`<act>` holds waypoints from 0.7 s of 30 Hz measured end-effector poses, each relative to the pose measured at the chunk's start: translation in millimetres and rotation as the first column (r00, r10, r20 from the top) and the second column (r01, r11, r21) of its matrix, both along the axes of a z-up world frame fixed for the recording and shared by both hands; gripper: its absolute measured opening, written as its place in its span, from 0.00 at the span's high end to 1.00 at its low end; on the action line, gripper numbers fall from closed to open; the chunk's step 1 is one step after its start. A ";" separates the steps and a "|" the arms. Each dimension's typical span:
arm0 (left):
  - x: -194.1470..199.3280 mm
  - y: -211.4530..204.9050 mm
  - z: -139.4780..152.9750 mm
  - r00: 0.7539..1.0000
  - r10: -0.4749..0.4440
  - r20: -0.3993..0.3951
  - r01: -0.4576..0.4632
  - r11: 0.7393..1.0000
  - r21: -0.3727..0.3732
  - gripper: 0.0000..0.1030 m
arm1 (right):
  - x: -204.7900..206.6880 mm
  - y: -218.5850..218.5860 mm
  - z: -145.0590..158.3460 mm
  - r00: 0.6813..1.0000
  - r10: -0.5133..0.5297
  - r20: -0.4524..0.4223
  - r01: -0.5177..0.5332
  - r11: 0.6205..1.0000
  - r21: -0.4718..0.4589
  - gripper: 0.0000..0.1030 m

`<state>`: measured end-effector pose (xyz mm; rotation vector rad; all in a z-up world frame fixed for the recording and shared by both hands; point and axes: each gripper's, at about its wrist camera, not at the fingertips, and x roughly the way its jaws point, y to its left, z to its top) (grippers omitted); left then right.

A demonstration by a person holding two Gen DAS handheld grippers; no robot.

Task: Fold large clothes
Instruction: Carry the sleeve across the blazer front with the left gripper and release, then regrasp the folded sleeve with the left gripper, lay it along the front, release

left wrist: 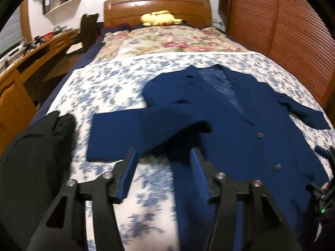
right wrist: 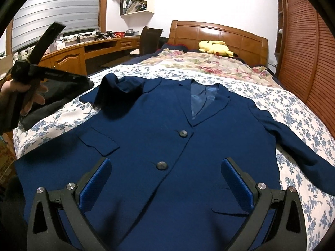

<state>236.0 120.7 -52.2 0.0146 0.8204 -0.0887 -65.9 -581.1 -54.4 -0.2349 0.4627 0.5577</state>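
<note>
Jaws wide apart on both tools, and neither pair has any cloth in it. The left gripper hangs over the bedspread with its blue pads spread, right by the jacket's side edge, and the near sleeve lies just beyond them, folded across toward the chest. The right gripper is spread even wider above the lower front of the navy jacket, its pads straddling the bottom button, with a flap pocket off to one side. The jacket lies face up and flat on the blue-flowered bedspread, 2 buttons done up, lapels open to show the lighter lining. The other sleeve stretches out toward the slatted wardrobe doors. From the right camera the person's left hand shows gripping its tool. A dark garment sits beside the jacket at the bed's edge. Further up, a rose-print quilt, a yellow plush toy and the wooden headboard.
</note>
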 end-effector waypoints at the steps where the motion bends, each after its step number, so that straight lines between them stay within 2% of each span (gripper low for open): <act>1: 1.9 8.2 -3.6 1.000 0.019 -0.007 -0.019 1.000 0.002 0.48 | 0.5 1.7 0.1 1.000 0.002 0.001 -0.002 1.000 -0.002 0.00; 5: 19.9 38.8 -28.4 0.995 0.087 -0.048 -0.085 0.996 0.041 0.47 | 3.9 8.5 -1.9 1.000 0.013 -0.001 -0.013 1.000 -0.011 0.00; 11: 52.5 66.2 -63.2 0.985 0.136 -0.106 -0.127 0.989 0.080 0.47 | 11.9 21.2 -5.6 1.000 0.026 -0.015 -0.026 0.999 -0.036 0.00; 17: 82.6 86.7 -85.0 0.970 0.181 -0.161 -0.175 0.983 0.052 0.47 | 12.5 28.1 -9.7 0.998 0.052 -0.033 -0.054 0.996 -0.078 0.00; 21: 95.0 91.6 -96.3 0.963 0.180 -0.202 -0.179 0.984 0.027 0.47 | 11.6 29.9 -7.1 0.996 0.078 -0.045 -0.082 0.993 -0.089 0.00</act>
